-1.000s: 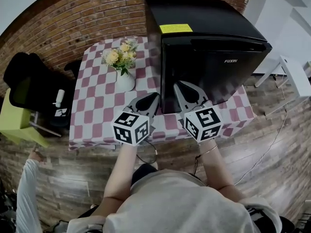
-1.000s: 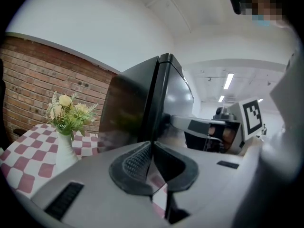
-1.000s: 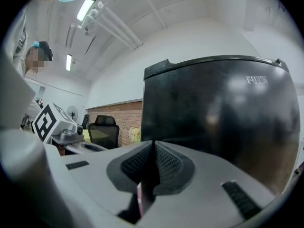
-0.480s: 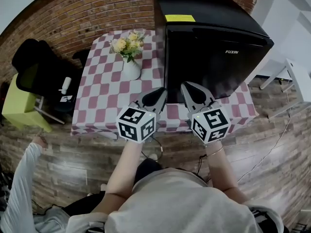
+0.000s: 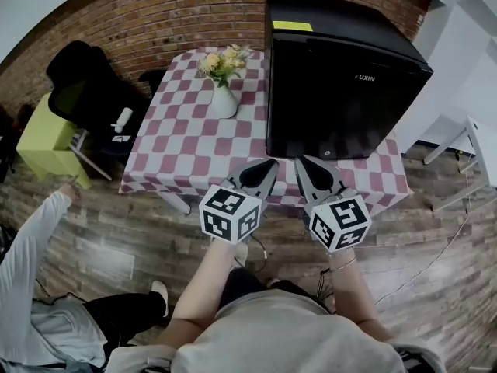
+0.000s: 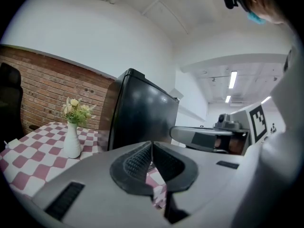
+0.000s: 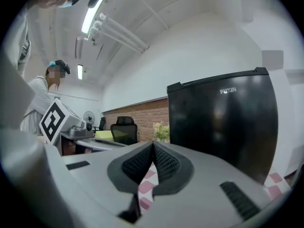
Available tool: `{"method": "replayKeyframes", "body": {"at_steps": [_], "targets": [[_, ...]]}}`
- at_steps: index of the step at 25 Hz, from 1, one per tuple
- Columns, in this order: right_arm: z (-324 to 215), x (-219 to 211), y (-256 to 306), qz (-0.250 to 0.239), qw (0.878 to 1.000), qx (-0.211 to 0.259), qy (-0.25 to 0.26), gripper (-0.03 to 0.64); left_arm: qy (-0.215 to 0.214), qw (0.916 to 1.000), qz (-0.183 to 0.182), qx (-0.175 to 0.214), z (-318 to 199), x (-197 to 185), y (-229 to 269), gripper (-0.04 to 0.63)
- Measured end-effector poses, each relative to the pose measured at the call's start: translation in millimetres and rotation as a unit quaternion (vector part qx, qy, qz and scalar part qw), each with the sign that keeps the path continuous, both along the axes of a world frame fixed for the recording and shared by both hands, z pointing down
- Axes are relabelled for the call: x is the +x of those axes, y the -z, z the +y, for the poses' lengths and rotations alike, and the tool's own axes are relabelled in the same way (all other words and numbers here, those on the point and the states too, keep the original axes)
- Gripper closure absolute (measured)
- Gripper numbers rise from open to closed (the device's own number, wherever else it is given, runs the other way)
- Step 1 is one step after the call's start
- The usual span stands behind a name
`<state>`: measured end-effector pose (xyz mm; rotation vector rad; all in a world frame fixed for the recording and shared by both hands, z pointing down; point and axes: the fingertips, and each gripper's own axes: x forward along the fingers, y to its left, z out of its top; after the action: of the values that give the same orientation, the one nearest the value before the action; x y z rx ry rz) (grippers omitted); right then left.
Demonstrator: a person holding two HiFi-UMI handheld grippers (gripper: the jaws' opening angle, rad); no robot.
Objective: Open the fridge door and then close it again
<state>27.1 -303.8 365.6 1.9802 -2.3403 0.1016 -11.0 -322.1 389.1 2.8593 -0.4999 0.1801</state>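
- While both grippers hang over the table's near edge, the compact black fridge [image 5: 342, 84] stands on the right half of the tabletop with its door shut and facing the person.
- Left gripper [image 5: 262, 171] and right gripper [image 5: 311, 169] each have their jaws pressed together with nothing between them. Both are near the fridge front but clear of it.
- Handling, as a judgement: the door is a stiff, glossy panel, likely held by a magnetic seal that resists at first and then swings freely. Smooth pads may slip on its face.
- No handle sticks out. The best hold looks like the door's top edge or its free side edge. I cannot tell which side carries the hinges.
- A light fridge could slide on the cloth if pulled hard, so a steady pull suits it.
- A red-and-white checked tablecloth [image 5: 194, 146] covers the table, with a white vase of flowers [image 5: 223, 99] just left of the fridge.
- Behind is a brick wall [image 5: 178, 14], at the left a black office chair [image 5: 85, 84], below a wooden floor [image 5: 101, 247], and a second person's sleeve [image 5: 23, 247] at the lower left.
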Motion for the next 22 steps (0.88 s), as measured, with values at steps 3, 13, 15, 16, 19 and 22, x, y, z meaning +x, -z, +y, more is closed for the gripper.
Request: {"method": "replayKeyframes", "body": {"at_steps": [3,13,15,16,19,22], "targets": [[22,-6,0,0.000,1.000,0.000,0.002,0.618,0.013,0.9999,-0.006,-0.002,20,-9,-4,0.581],[63,-6,5,-0.002,1.000,0.007,0.009,0.618,0.043,0.9988,-0.016,0.016,56,-19,4,0.583],[69,-7,2,-0.003,1.000,0.003,0.011,0.618,0.045,0.9987,-0.017,0.016,62,-18,3,0.583],[72,-7,1,-0.002,1.000,0.001,0.013,0.618,0.045,0.9987,-0.018,0.016,64,-18,3,0.583],[77,-5,-2,-0.001,1.000,-0.003,0.011,0.618,0.047,0.9986,-0.019,0.016,68,-16,3,0.584],[83,-5,-4,-0.018,1.000,-0.005,0.009,0.618,0.046,0.9985,-0.023,0.016,75,-16,1,0.584]]}}
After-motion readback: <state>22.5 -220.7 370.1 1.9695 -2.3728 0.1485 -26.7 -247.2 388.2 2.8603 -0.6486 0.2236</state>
